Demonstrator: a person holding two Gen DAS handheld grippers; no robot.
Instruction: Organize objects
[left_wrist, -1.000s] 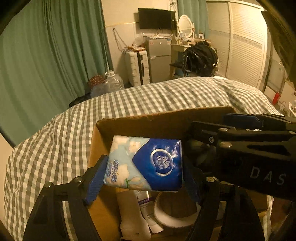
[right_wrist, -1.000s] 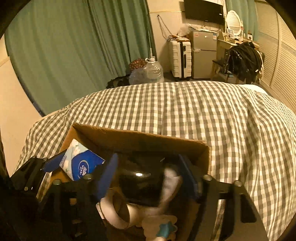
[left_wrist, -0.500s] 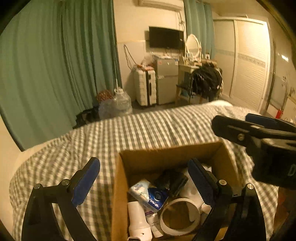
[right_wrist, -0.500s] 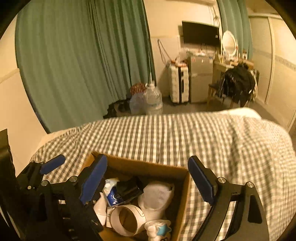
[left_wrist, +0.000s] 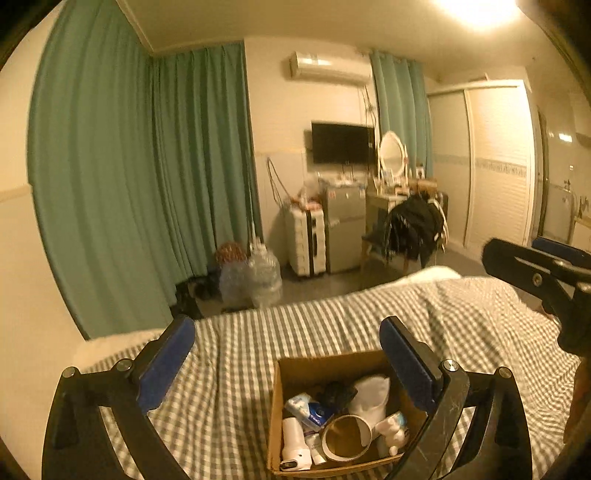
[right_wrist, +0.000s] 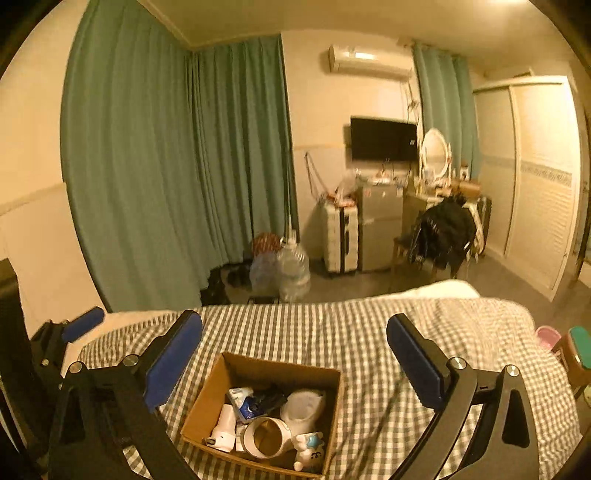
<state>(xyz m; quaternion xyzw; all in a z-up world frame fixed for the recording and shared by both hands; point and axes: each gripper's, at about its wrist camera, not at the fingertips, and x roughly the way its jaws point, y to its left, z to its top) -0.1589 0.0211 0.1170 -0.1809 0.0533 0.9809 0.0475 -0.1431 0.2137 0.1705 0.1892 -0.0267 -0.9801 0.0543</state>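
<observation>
A cardboard box (left_wrist: 295, 369) (right_wrist: 221, 384) sits on the checked bed. In it lie a blue tissue pack (left_wrist: 306, 406) (right_wrist: 242, 400), a black object (left_wrist: 334, 393) (right_wrist: 269, 400), a white cup (left_wrist: 371, 395) (right_wrist: 304, 406), a tape roll (left_wrist: 345, 437) (right_wrist: 266, 437), a white bottle (left_wrist: 293, 439) (right_wrist: 225, 424) and a small white toy (right_wrist: 308, 448). My left gripper (left_wrist: 286, 365) is open and empty, high above the box. My right gripper (right_wrist: 295, 363) is open and empty, also raised; it shows at the right of the left wrist view (left_wrist: 535, 273).
The checked bedspread (right_wrist: 369, 332) spreads around the box. Beyond the bed stand green curtains (left_wrist: 147, 184), water jugs (left_wrist: 264, 277), a white suitcase (left_wrist: 304, 240), a small fridge (left_wrist: 343, 229) and a chair with a black bag (left_wrist: 413, 229). White wardrobe doors (left_wrist: 498, 166) are at right.
Left gripper let go of the tissue pack and right gripper let go of the black object into the box. Both grippers opened and rose up and back from the box.
</observation>
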